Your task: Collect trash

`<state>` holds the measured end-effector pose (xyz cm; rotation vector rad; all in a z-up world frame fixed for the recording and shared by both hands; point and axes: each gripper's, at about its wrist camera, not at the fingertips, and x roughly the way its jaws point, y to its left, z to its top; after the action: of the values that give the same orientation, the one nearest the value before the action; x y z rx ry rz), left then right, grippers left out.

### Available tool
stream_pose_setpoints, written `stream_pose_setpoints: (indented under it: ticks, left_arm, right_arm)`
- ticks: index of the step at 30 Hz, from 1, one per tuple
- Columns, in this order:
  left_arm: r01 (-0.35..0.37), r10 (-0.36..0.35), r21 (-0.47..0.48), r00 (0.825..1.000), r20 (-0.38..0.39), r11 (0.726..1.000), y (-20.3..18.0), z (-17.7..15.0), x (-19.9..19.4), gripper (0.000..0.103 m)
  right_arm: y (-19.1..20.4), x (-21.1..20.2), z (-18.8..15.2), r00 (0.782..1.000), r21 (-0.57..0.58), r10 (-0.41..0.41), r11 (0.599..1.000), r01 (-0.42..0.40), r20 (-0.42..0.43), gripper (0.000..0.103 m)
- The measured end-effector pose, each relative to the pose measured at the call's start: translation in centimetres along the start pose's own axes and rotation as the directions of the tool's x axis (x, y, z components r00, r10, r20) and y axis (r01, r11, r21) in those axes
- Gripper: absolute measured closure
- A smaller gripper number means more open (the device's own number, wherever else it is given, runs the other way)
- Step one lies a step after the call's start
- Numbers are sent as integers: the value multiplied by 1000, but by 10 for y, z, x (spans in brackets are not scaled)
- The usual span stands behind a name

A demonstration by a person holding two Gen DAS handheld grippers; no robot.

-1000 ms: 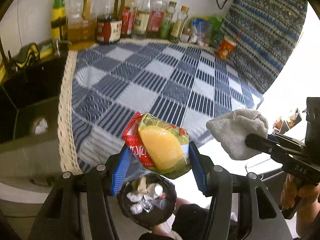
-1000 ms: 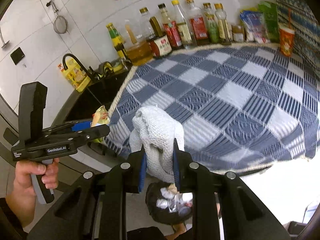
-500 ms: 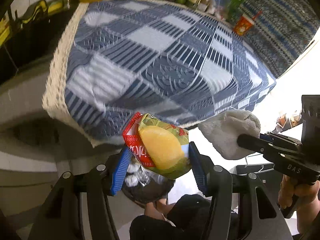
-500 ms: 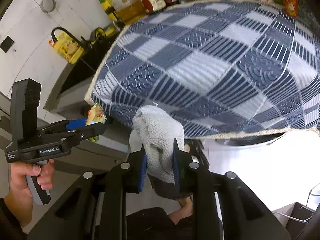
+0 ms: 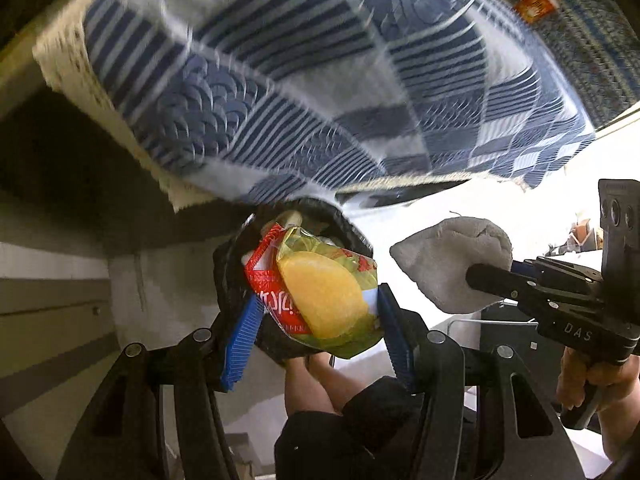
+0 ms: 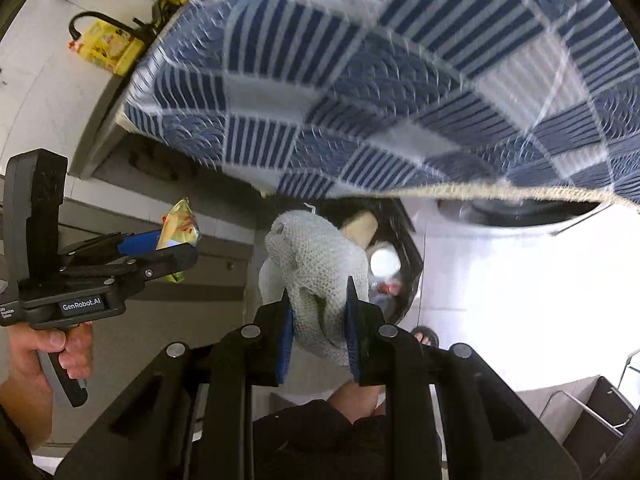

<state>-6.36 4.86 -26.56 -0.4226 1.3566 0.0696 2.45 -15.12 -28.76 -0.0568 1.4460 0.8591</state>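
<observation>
Left gripper [image 5: 316,316]: clenched on a crumpled snack wrapper [image 5: 320,292], yellow, green and red, which is pinched between the blue ribbed pads [image 5: 242,330]; the wrapper is held directly above the mouth of a black trash bin [image 5: 232,264], whose rim is seen behind and around it. Right gripper [image 6: 318,316]: closed tight on a wadded white knitted cloth [image 6: 316,256], the bulk of which bulges above the pads; the cloth is held over the same bin [image 6: 408,264], in which pale crumpled refuse is seen, its items too small to be told apart. Bare legs and dark shorts of the person [image 5: 320,380] are seen below both grippers, and a hand [image 6: 40,344] is seen on the left tool's grip. Beyond and above: a blue and white checked tablecloth [image 5: 320,80], its fringed edge overhanging the bin, much blurred. Farthest: an orange paper cup [image 5: 534,0] on the cloth's far side; a yellow packet [image 6: 108,46] by a dark tap against the white wall.
</observation>
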Motion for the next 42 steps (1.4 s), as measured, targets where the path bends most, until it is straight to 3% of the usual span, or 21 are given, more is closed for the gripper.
stream_pose_setpoints:
  ticks: [18, 27, 30, 32, 33, 34, 38, 42]
  left_arm:
    - [-8, -3, -95, 993, -116, 995, 41, -17, 110, 48]
    - [-5, -11, -108, 989, -149, 994, 56, -14, 150, 48]
    - [-6, -12, -110, 986, -164, 994, 58, -12, 157, 47]
    - [-32, 11, -112, 984, -180, 993, 61, -11, 162, 35]
    - [-45, 23, -118, 983, -183, 992, 62, -11, 163, 23]
    - [-52, 28, -126, 982, -185, 991, 65, -11, 164, 21]
    - [-67, 35, -146, 978, -207, 987, 70, -13, 165, 21]
    - [-77, 42, -156, 976, -215, 985, 68, -12, 157, 21]
  right_arm:
    - [-47, 103, -13, 990, 30, 2, 1000, 2, -144, 79]
    - [-60, 131, -8, 990, 57, 13, 998, -5, -137, 78]
    - [-64, 131, -4, 992, 73, 22, 997, -13, -128, 71]
    - [-64, 130, -2, 992, 74, 39, 997, -30, -118, 56]
    - [-63, 127, -1, 994, 74, 31, 997, -23, -108, 46]
    - [-62, 126, -1, 994, 75, 28, 997, -20, -107, 45]
    - [-63, 123, 1, 993, 85, 28, 996, -18, -116, 44]
    - [-60, 112, 0, 993, 84, 22, 996, -13, -113, 33]
